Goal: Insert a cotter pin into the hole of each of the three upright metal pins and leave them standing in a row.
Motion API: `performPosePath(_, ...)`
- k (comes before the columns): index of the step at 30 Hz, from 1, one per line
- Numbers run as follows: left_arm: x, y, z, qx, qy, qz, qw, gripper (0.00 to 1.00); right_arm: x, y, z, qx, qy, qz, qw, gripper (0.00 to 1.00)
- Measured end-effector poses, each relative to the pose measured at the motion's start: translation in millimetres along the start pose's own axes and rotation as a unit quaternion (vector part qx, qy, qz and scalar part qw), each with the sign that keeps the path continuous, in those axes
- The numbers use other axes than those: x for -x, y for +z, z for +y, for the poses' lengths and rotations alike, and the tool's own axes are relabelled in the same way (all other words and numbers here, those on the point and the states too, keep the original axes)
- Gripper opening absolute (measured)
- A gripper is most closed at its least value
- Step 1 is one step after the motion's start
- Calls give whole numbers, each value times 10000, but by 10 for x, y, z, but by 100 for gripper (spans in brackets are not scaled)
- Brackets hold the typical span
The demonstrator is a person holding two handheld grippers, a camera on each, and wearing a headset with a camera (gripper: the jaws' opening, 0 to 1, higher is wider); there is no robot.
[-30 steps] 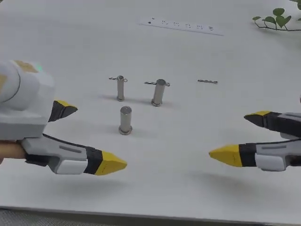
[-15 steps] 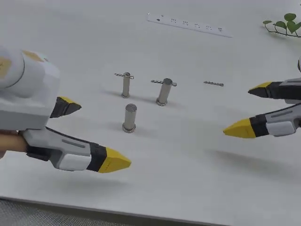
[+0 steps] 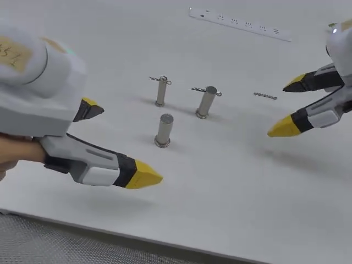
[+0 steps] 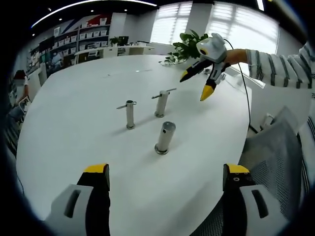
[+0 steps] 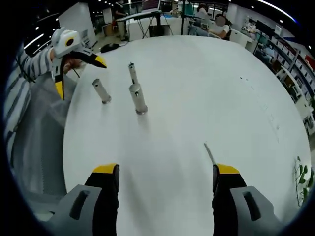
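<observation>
Three upright metal pins stand on the white table. The back left pin (image 3: 160, 92) (image 4: 129, 114) and the back right pin (image 3: 206, 102) (image 4: 160, 102) (image 5: 138, 98) each carry a cotter pin through the top. The front pin (image 3: 164, 131) (image 4: 165, 137) (image 5: 102, 91) has none. A loose cotter pin (image 3: 265, 96) (image 5: 209, 153) lies flat to the right, just ahead of my right gripper (image 3: 283, 107) (image 5: 165, 169), which is open and empty. My left gripper (image 3: 118, 142) (image 4: 166, 169) hovers open, near and left of the front pin.
A white power strip (image 3: 242, 23) lies at the far side of the table. A leafy plant (image 4: 189, 44) stands beyond the right gripper. The table's near edge (image 3: 165, 237) runs along the bottom, with grey mesh below it.
My right gripper has moved away from the near edge, toward the loose cotter pin. The left gripper has barely moved. The head camera has shifted.
</observation>
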State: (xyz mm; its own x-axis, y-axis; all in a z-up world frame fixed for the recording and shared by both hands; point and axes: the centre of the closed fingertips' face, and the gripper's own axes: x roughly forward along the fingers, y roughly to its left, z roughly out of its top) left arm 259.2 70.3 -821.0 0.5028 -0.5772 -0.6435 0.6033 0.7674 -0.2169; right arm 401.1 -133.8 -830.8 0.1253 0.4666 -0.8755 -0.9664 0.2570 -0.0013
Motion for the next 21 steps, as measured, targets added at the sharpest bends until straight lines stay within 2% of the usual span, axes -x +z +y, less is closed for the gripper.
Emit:
performPosePath(2,-8,-33,-46,134,-108,67,9998,97,-42,-4,-22,-1,53,63,10000,76)
performPosePath(5,-10,-13,-75,124,-152,14,9998,97,-105,-24,-41,259,162,178,9994,77)
performPosePath(7,-12,-2,-85,134,-163,7,9998,97,-151,-56,-63,272,232,303,9989,77)
performPosePath(9,-14,1,-96,154,-173,18,9997,97,-180,-55,-100,279,239,319,9988,76)
performPosePath(13,-15,3,-131,192,-234,8,9995,97,-242,-45,-171,179,284,354,9988,75)
performPosePath(16,-14,18,-180,410,-355,-68,9985,97,-286,-83,-228,151,341,481,9981,75)
performPosePath(19,-14,25,-193,421,-376,-93,9984,96,-313,-148,-299,-46,329,664,9972,75)
performPosePath(21,-14,24,-188,402,-349,-88,9985,96,-323,-149,-300,-126,360,670,9970,74)
